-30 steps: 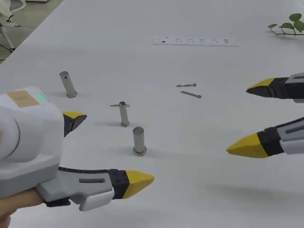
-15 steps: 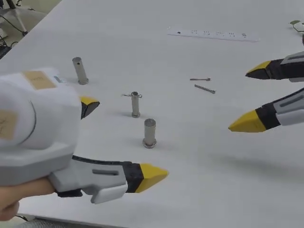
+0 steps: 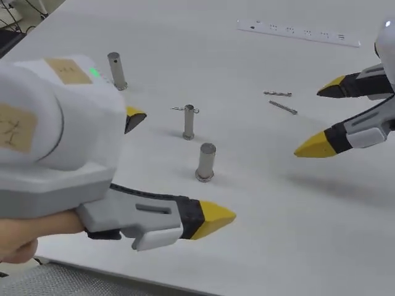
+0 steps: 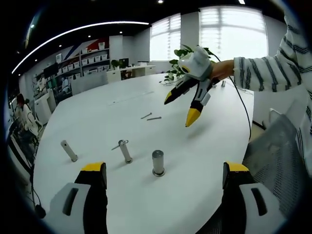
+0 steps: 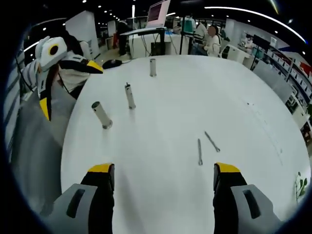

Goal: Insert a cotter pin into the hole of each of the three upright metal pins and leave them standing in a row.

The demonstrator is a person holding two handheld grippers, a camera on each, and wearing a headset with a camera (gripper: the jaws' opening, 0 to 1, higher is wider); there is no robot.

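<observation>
Two bare pins may topple if the left hand-held gripper or right hand-held gripper, both wide open and empty, brushes them fetching the far cotter pins.

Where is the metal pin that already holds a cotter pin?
In the head view the fitted pin stands mid-row, between the far pin and the near pin, left of the loose cotter pins.
</observation>
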